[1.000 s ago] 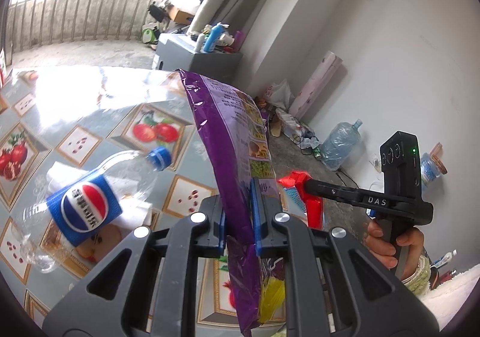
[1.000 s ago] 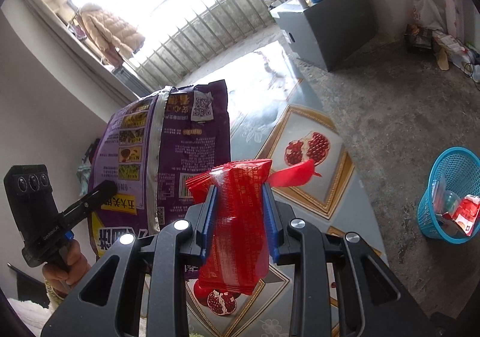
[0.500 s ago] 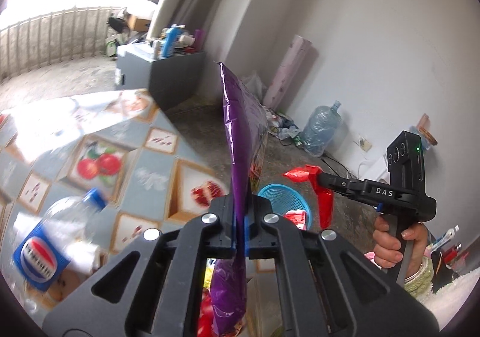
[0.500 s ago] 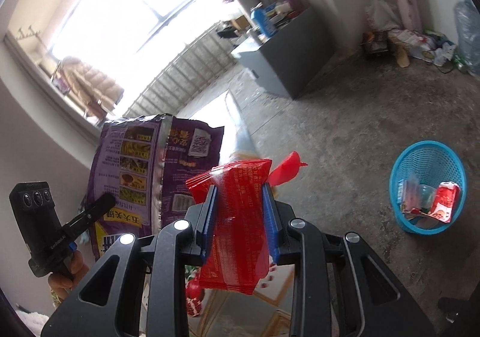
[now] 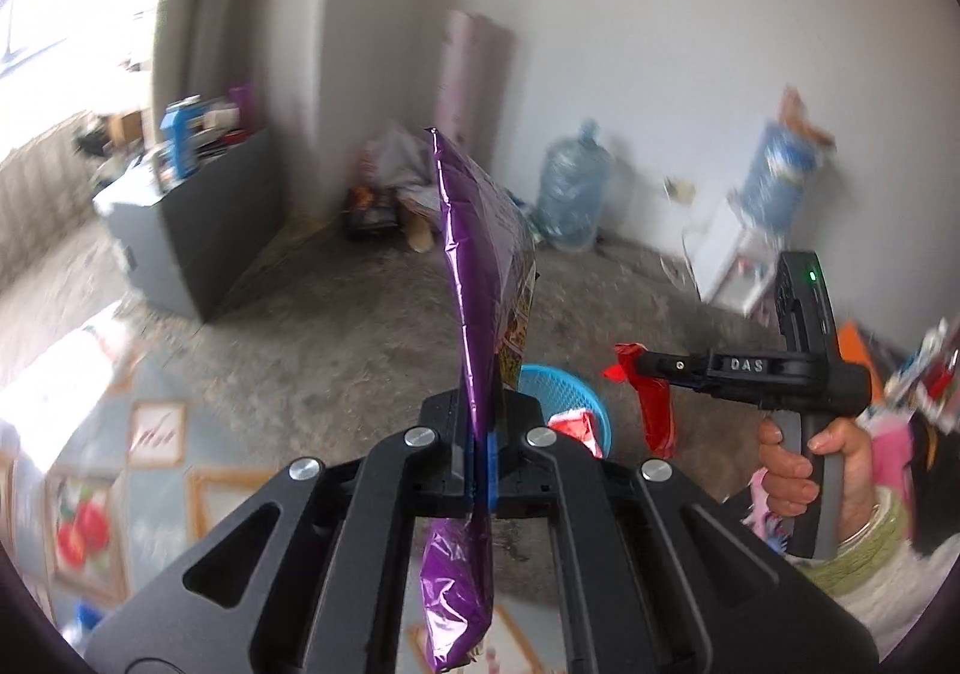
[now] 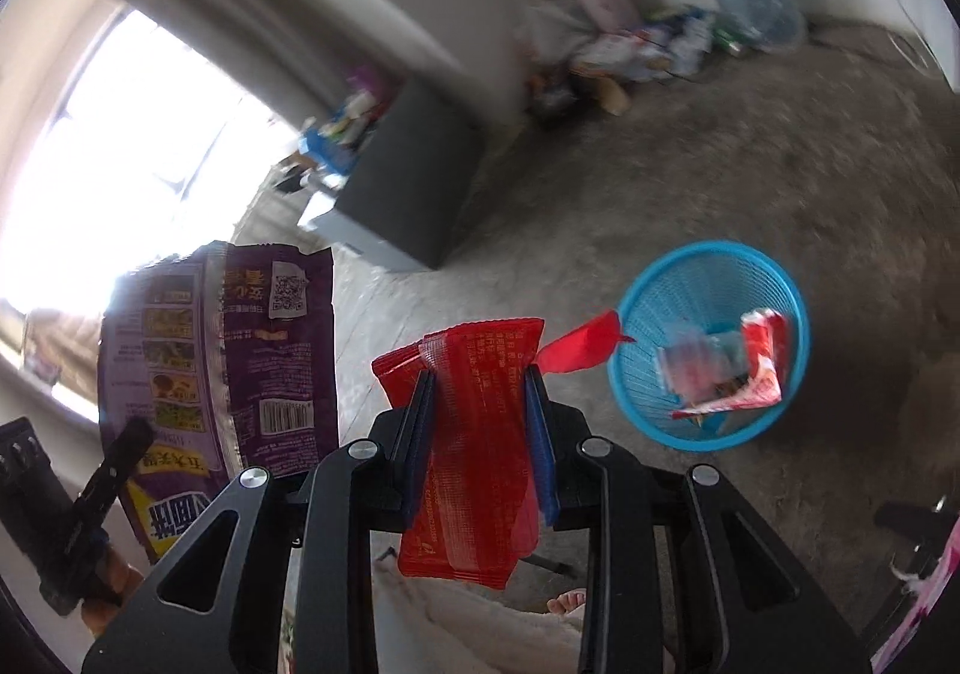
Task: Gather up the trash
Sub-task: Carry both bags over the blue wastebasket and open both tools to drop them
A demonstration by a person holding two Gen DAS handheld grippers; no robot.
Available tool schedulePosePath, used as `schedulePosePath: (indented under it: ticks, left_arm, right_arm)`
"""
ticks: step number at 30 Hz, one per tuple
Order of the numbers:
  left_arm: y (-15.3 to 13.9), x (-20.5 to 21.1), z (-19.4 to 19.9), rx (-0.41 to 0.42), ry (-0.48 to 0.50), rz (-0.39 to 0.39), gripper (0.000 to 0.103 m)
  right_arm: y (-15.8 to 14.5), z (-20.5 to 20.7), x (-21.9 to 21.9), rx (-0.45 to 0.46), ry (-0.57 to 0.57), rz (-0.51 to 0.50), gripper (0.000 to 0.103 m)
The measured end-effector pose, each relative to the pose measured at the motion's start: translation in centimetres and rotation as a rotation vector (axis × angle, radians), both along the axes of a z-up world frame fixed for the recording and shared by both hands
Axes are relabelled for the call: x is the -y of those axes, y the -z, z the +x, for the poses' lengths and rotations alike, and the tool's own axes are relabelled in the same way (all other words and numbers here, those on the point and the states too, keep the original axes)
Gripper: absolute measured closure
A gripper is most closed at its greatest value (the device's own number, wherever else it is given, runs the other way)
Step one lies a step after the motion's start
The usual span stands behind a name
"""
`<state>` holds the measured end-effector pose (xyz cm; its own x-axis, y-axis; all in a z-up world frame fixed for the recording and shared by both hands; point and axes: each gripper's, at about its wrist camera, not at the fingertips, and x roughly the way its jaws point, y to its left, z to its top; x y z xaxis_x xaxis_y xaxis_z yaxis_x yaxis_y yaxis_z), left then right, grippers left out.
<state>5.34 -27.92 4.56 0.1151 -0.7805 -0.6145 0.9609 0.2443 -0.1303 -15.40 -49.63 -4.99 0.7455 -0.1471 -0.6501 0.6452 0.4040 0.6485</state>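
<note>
1. Left gripper (image 5: 480,452): jaws closed on a purple snack bag (image 5: 480,314). Bag held edge-on and upright in the left wrist view, its top rising well above the jaws and its crumpled lower end hanging below them.
2. Right gripper (image 6: 480,446): jaws closed on a red wrapper (image 6: 474,452). Wrapper stands up between the jaws, with a torn flap sticking out to the right at its top.
3. Both items are off the tabletop (image 5: 150,470) and in the air, over the concrete floor (image 6: 750,134).
4. Blue basket (image 6: 648,422) stands on the floor, ahead and to the right of the right gripper. It holds a red-and-white wrapper (image 6: 759,368) and other scraps, blurred.
5. In the left wrist view the basket is partly hidden behind the purple bag; the right gripper with the red wrapper hangs just to its right.
6. Background: grey cabinet (image 5: 180,236), large water jug (image 5: 570,200) by the wall. Motion blur throughout.
</note>
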Motion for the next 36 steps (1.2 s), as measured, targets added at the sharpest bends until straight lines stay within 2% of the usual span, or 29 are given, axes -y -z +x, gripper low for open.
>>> schedulePosePath:
  ticks: [5, 12, 16, 18, 21, 26, 27, 29, 30, 31, 32, 34, 36]
  left_arm:
    - [4.2, 8.8, -1.9, 0.088, 0.085, 0.097, 0.102]
    - [10.4, 16.9, -2.6, 0.087, 0.132, 0.197, 0.102]
    - [13.7, 20.2, -2.9, 0.109, 0.151, 0.241, 0.102]
    - [15.0, 21.3, -3.4, 0.125, 0.159, 0.258, 0.102]
    - [16.3, 22.9, -4.5, 0.166, 0.189, 0.272, 0.102]
    - [18.7, 24.9, -7.0, 0.217, 0.258, 0.321, 0.101]
    - [19.6, 25.5, -7.6, 0.204, 0.281, 0.361, 0.094]
    - [21.1, 25.8, -8.2, 0.153, 0.311, 0.442, 0.069]
    - [21.7, 25.9, -8.3, 0.119, 0.312, 0.469, 0.048]
    - [21.9, 25.8, -8.2, 0.084, 0.31, 0.471, 0.042]
    - [22.0, 25.6, -8.1, 0.062, 0.307, 0.461, 0.042]
    - [21.4, 25.2, -7.3, 0.001, 0.291, 0.446, 0.034]
    - [20.8, 24.8, -6.4, -0.059, 0.263, 0.431, 0.034]
  right_arm:
    - [5.9, -1.2, 4.8, 0.006, 0.099, 0.153, 0.074]
    - [15.6, 0.0, 10.4, -0.051, 0.22, 0.322, 0.071]
    - [20.9, 1.1, 12.2, -0.132, 0.252, 0.388, 0.049]
    - [23.3, 0.8, 12.7, -0.123, 0.277, 0.461, 0.047]
    - [24.3, -1.1, 12.5, -0.085, 0.354, 0.488, 0.046]
    - [22.1, -5.3, 11.2, -0.003, 0.464, 0.403, 0.043]
    - [21.7, -6.1, 11.1, 0.003, 0.485, 0.389, 0.043]
    - [21.1, -7.5, 10.7, 0.015, 0.522, 0.371, 0.043]
    - [20.9, -7.9, 10.6, 0.019, 0.534, 0.365, 0.043]
    - [20.7, -8.4, 10.5, 0.021, 0.541, 0.362, 0.043]
    - [20.6, -8.9, 10.5, 0.022, 0.546, 0.359, 0.043]
    - [20.1, -9.5, 10.6, 0.029, 0.545, 0.359, 0.043]
    - [19.4, -9.6, 10.6, 0.03, 0.547, 0.356, 0.043]
